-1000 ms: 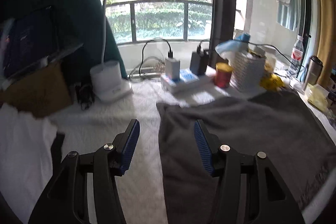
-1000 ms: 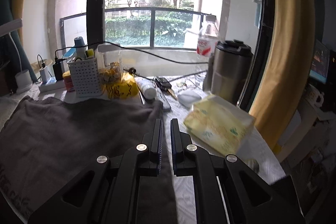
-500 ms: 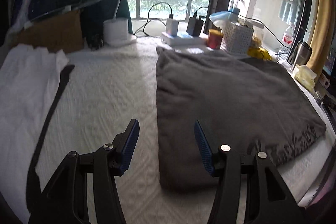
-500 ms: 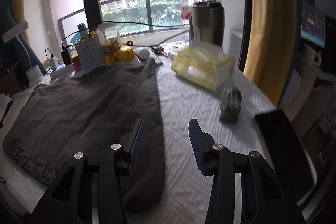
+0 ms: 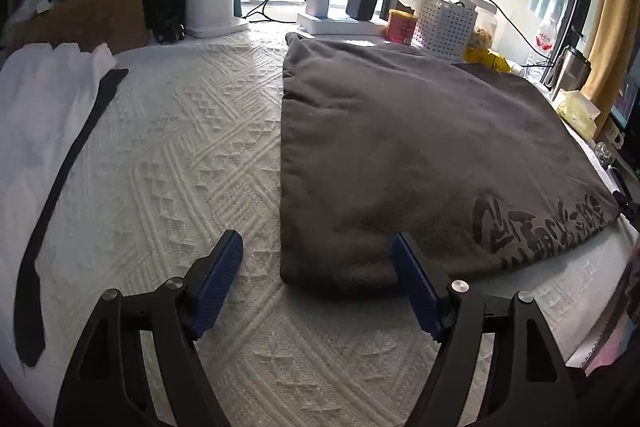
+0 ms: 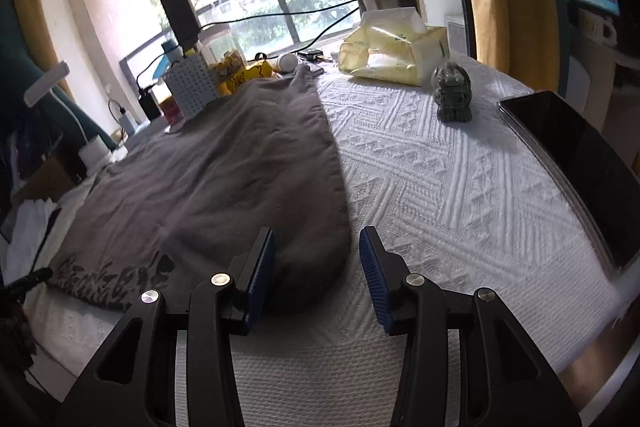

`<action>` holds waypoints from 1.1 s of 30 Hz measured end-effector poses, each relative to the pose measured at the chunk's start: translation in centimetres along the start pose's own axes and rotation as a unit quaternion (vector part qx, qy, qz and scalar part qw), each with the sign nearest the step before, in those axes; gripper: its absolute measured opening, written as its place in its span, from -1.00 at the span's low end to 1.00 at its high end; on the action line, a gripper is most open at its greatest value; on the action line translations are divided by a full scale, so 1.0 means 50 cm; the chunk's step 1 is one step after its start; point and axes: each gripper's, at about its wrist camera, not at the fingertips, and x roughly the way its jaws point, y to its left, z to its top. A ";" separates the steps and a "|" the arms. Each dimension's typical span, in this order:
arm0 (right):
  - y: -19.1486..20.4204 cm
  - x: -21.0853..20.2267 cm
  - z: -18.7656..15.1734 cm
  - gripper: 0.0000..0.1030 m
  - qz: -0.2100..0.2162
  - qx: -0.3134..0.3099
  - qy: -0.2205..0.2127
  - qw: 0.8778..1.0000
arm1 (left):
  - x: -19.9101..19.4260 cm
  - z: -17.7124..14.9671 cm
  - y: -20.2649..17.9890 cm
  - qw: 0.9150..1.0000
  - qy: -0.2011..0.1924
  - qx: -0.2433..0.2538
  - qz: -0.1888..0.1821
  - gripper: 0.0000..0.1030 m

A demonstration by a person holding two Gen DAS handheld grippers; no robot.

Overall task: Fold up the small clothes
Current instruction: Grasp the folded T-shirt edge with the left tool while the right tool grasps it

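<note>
Grey folded garment flat on white textured cloth; left gripper jaws opening, astride its near corner; right gripper spread at opposite corner, contact probably none.

A: Where did the left wrist view look from?
B: From just behind its own blue-padded black left gripper, low and close over the white textured table cover, tilted down, facing the window, with the near left corner of the folded grey garment with dark lettering ahead

A: And the right wrist view?
B: From behind the blue-padded black right gripper, equally low, over that garment's near right corner, facing the same window

A: What did they share?
B: The garment, the cover and the white perforated plastic basket
</note>
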 end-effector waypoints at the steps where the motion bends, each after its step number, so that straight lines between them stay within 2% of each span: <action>1: 0.004 0.002 -0.001 -0.10 0.002 0.002 -0.001 1.000 | 0.001 0.000 -0.001 1.000 0.001 0.002 0.002 0.49; 4: 0.028 0.006 -0.010 -0.10 0.002 -0.013 -0.008 1.000 | 0.005 0.001 -0.006 1.000 0.005 0.011 0.010 0.49; 9: 0.060 0.015 -0.022 -0.10 -0.024 -0.049 -0.024 0.998 | 0.000 -0.002 -0.011 1.000 0.000 0.011 -0.001 0.46; 12: 0.063 0.017 -0.024 -0.16 -0.025 -0.060 -0.027 0.997 | -0.006 -0.010 -0.022 1.000 -0.012 0.018 -0.003 0.01; 14: 0.067 0.019 -0.025 -0.52 -0.024 -0.076 -0.024 0.997 | -0.009 -0.018 -0.034 0.999 -0.018 0.027 -0.006 -0.30; 15: 0.068 0.021 -0.026 -0.56 -0.020 -0.079 -0.022 0.996 | -0.011 -0.020 -0.037 0.999 -0.019 0.025 -0.014 -0.57; 16: 0.068 0.022 -0.027 -0.62 -0.015 -0.079 -0.021 0.997 | -0.013 -0.022 -0.039 0.999 -0.019 0.018 -0.023 -0.74; 23: 0.069 0.017 -0.023 -0.69 0.010 -0.092 -0.007 0.996 | -0.041 -0.041 -0.039 0.999 -0.023 0.000 -0.025 -0.79; 33: 0.068 -0.028 -0.040 -0.69 0.013 -0.098 -0.002 0.995 | -0.092 -0.062 -0.030 0.999 -0.014 -0.009 -0.028 -0.79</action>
